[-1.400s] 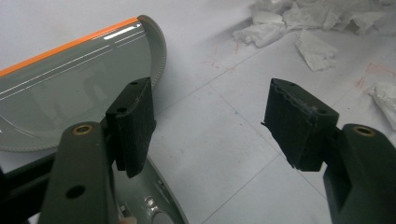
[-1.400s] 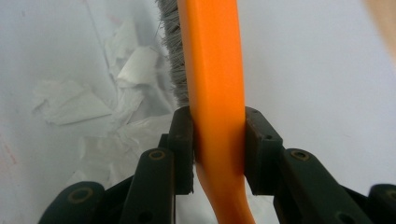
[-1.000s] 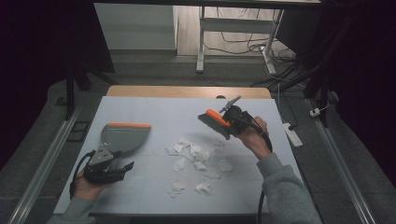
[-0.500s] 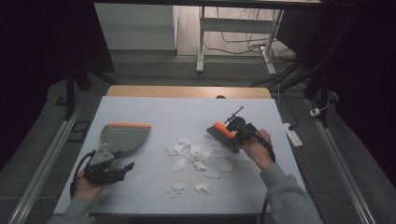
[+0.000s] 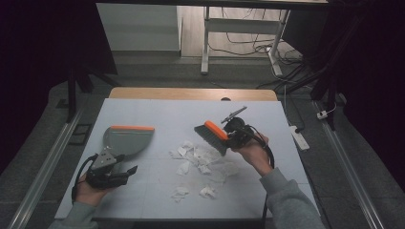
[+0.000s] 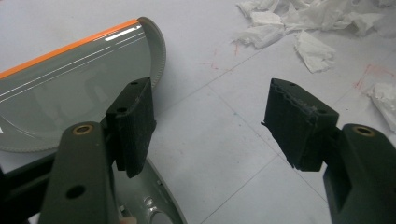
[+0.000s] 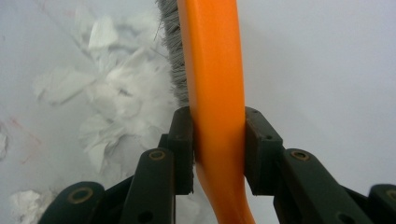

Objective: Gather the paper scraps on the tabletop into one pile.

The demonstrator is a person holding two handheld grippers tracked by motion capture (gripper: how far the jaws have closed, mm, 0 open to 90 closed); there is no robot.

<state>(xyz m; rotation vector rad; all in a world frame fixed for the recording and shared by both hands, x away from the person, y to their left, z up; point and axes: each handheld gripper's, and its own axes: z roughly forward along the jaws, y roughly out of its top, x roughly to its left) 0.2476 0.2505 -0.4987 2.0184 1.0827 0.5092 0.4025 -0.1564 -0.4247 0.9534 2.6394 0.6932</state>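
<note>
Right claw (image 5: 228, 138) clamped on orange brush (image 5: 211, 137) handle, mid-frame, bristles over torn tissue scraps (image 5: 198, 156) on worktop (image 5: 157, 112). Left claw (image 6: 210, 126) spread wide, nothing between, grey dustpan (image 5: 125, 139) beside it, lower left.

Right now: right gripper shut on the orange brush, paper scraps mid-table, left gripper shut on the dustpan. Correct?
One error: the left gripper is open. The left gripper view shows its jaws spread with bare table between them and the dustpan beside them, ungripped. The rest holds: the right gripper is shut on the orange brush, with paper scraps mid-table.
</note>
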